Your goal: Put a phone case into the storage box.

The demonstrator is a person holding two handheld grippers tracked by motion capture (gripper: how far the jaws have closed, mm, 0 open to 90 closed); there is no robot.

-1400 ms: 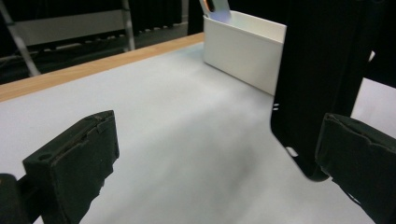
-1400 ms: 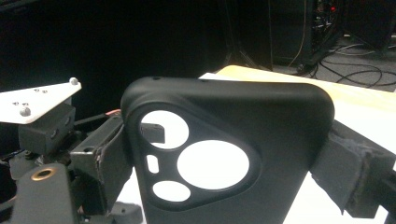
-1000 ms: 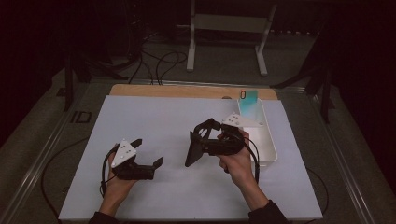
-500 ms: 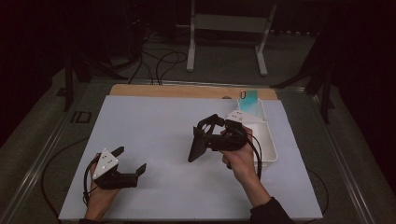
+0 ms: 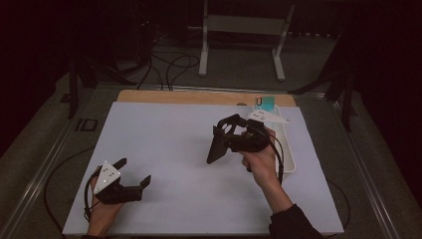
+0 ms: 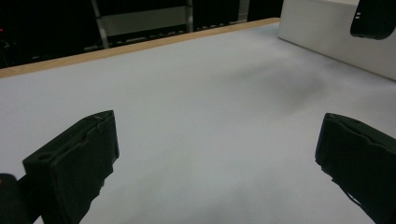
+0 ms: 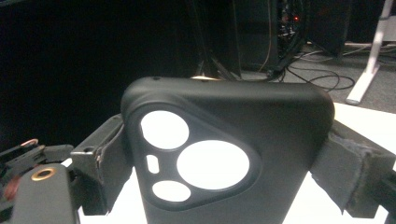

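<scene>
A black phone case (image 5: 216, 149) with a three-hole camera cutout hangs tilted above the white mat (image 5: 164, 134), right of centre. My right gripper (image 5: 223, 138) is shut on it; in the right gripper view the case (image 7: 280, 121) sits clamped between both fingers (image 7: 100, 158). My left gripper (image 5: 134, 170) rests low near the mat's front left corner, open and holding nothing. Seen from the left gripper view, its jaws stand wide apart over bare mat (image 6: 205, 102), and the case (image 6: 376, 18) shows at the top right.
A long white tray (image 5: 290, 154) lies along the mat's right edge, with a teal box (image 5: 265, 103) at its far end. A wooden strip (image 5: 189, 97) borders the mat's far side. Cables and a stand's legs lie on the floor beyond.
My left gripper has drawn back toward the front left corner of the mat, still open. The right gripper has stayed nearly in place with the case.
</scene>
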